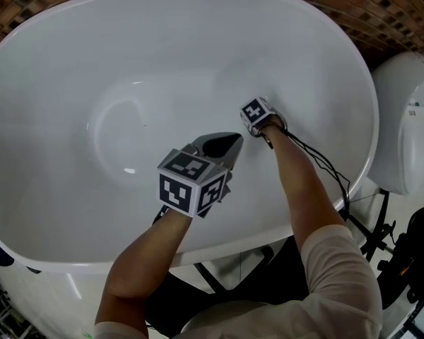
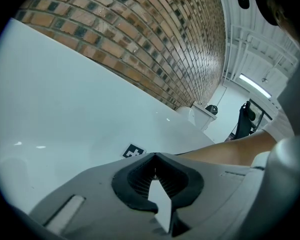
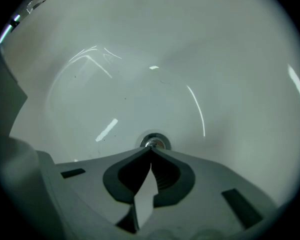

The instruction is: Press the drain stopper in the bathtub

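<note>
I count one bathtub (image 1: 71, 55), white and oval, with brick wall (image 1: 353, 9) curving behind its far rim; two grippers are inside it, each carrying one marker cube, so two cubes in all.

The left gripper (image 1: 234, 140) hangs over the tub's near slope, its cube (image 1: 191, 182) towards me; in the left gripper view its jaws are pressed together at the tips with nothing between them, only bare tub wall beyond; that same view catches the second cube (image 2: 134, 151) just past the jaw tips, and one bare forearm (image 2: 240, 146) crossing on the right.

The right gripper (image 3: 151, 147) points down at the tub floor; its jaws are likewise closed tip to tip and hold nothing; directly beyond those tips sits the one drain stopper (image 3: 155, 142), a small round chrome piece in the lowest part of the basin. The tips are at its near edge; I cannot tell whether they touch it.

In the head view the stopper is hidden; I see only the right gripper's cube (image 1: 256, 111), and dark cables (image 1: 325, 162) trailing along that arm and over the rim.

Outside the tub, to the right, stands one white toilet-like fixture (image 1: 408, 119).
</note>
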Available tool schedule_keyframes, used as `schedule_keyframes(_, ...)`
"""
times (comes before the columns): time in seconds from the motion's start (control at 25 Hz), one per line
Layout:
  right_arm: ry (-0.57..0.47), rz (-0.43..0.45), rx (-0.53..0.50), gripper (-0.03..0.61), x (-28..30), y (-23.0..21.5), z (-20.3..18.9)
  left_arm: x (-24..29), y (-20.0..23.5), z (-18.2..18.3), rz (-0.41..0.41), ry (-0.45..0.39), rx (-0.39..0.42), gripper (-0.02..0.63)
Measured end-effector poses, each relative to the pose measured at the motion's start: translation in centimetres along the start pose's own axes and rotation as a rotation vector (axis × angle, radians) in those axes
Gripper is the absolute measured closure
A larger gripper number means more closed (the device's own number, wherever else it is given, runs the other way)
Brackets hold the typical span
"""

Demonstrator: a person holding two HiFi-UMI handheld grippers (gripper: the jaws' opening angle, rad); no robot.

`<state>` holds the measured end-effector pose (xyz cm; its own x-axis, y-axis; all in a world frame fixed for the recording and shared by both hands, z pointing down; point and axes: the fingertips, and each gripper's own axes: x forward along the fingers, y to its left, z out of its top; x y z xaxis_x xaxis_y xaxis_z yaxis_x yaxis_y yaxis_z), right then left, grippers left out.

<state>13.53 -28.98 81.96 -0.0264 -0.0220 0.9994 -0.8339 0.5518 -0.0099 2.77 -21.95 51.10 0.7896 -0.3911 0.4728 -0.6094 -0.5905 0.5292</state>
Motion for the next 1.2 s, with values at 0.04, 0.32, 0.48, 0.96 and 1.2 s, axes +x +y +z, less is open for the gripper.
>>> schedule_keyframes(0.04, -0.005, -0.008, -0.002, 0.565, -0.6, -0.1, 0.1, 0.0, 0.1, 0.0, 0.003, -0.003, 0.003, 0.607)
schedule_keyframes(0.32, -0.062, -0.031, -0.027, 0.565, -5.6, 0.3, 0.4, -1.0, 1.4, -0.1, 0.052, -0.009, 0.027, 0.607)
schedule_keyframes(0.48, -0.116, -0.035, -0.033, 0.565, -8.5, 0.5, 1.0, -2.3, 1.4, 0.8, 0.109, -0.048, 0.027, 0.607)
schedule_keyframes(0.96, -0.235, -0.052, -0.046, 0.565, -15.1, 0.6, 1.9, -5.3, -2.4, 3.0, 0.127, -0.13, 0.056, 0.607)
schedule_keyframes(1.2, -0.319, -0.03, -0.024, 0.565, -19.4, 1.3, 1.7, -7.3, -5.4, 3.6, 0.135, -0.18, 0.071, 0.607)
